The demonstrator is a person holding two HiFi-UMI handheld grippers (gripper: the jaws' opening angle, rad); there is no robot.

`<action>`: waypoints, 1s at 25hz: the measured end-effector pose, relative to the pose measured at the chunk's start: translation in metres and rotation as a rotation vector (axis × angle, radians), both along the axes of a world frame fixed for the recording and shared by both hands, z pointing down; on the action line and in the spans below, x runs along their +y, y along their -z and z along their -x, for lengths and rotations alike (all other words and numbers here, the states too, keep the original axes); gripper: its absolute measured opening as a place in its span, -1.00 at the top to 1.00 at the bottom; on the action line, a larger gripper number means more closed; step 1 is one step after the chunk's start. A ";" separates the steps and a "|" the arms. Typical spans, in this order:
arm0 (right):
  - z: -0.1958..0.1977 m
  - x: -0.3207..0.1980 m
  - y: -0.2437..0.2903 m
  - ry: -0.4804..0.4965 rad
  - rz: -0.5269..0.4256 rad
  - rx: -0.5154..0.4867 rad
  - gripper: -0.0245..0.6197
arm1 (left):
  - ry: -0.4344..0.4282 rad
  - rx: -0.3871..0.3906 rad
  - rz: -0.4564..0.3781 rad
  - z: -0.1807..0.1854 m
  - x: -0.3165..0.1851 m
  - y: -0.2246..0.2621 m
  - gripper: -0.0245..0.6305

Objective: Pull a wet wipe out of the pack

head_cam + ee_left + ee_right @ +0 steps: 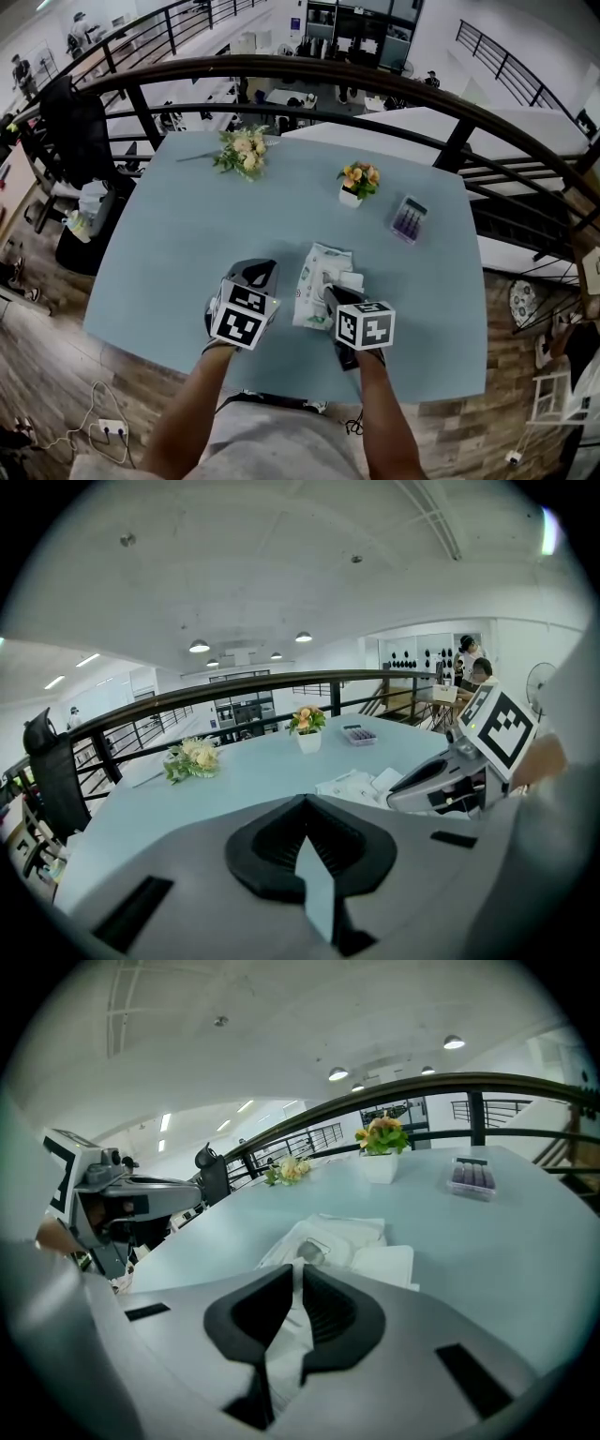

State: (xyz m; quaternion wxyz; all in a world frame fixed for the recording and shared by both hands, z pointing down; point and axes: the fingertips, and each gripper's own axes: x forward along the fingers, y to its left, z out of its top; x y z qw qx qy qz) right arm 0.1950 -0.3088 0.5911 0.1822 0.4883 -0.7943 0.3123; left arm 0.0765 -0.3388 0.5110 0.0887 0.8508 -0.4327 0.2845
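Observation:
A white wet wipe pack (315,277) lies on the light blue table (187,234), between my two grippers near the front edge. My right gripper (298,1274) sits at the pack's near right end, shut on a white wipe (289,1335) that runs from the pack (328,1232) in between its black pads. The pack's white flap (386,1265) lies open to the right. In the head view the right gripper (332,296) touches the pack's near corner. My left gripper (261,274) rests just left of the pack; its jaws (305,803) are shut with nothing in them.
A loose bouquet (242,150) lies at the table's far left. A small white flower pot (356,183) and a small case with purple contents (410,218) stand beyond the pack to the right. A dark curved railing (375,80) runs behind the table.

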 end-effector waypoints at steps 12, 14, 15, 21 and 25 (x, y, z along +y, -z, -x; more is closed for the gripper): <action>0.002 0.002 0.004 -0.015 -0.014 -0.008 0.88 | -0.005 0.000 -0.007 0.003 0.004 0.006 0.94; 0.002 0.003 0.005 -0.016 -0.016 -0.008 0.88 | -0.013 -0.011 -0.021 0.004 0.004 0.010 0.94; 0.002 0.003 0.005 -0.017 -0.016 -0.009 0.88 | -0.017 -0.017 -0.027 0.004 0.005 0.012 0.94; 0.002 0.005 0.006 -0.020 -0.021 -0.005 0.88 | -0.019 -0.013 -0.032 0.005 0.007 0.012 0.94; 0.002 0.006 0.007 -0.021 -0.028 -0.006 0.88 | -0.006 0.004 -0.024 0.007 0.010 0.010 0.94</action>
